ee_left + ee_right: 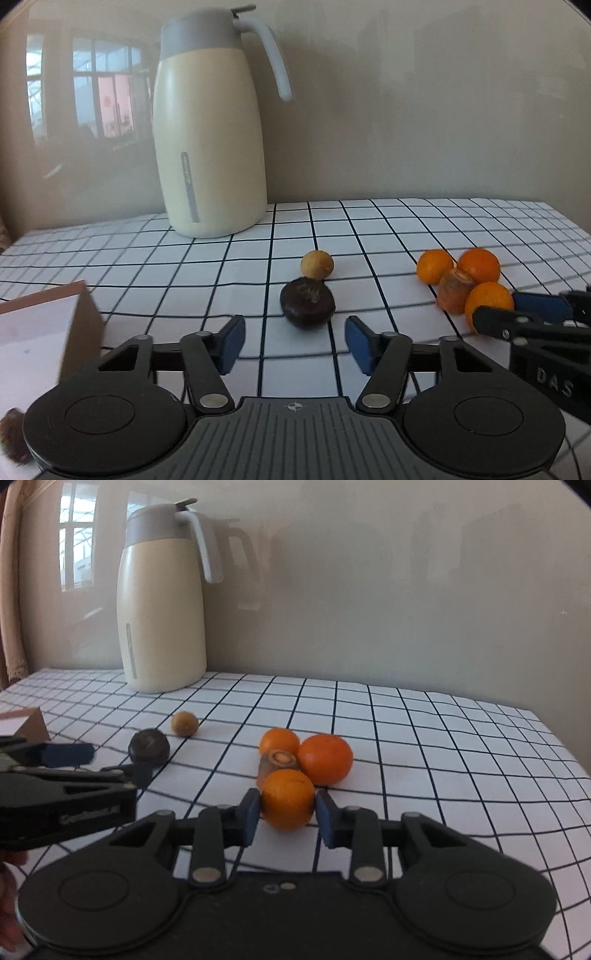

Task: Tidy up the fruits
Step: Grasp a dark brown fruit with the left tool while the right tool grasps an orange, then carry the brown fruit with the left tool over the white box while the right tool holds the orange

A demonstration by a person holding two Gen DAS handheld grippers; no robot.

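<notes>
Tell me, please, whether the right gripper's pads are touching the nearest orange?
Touching. In the right wrist view, the right gripper has both blue pads pressed against the sides of the nearest orange, with no gap visible.

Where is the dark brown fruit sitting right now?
In the left wrist view the dark brown fruit lies on the checked tablecloth just ahead of the open left gripper, touching the small tan fruit behind it, left of the oranges.

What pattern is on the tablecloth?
The tablecloth is white with a thin black grid of squares, clearest in the right wrist view.
</notes>
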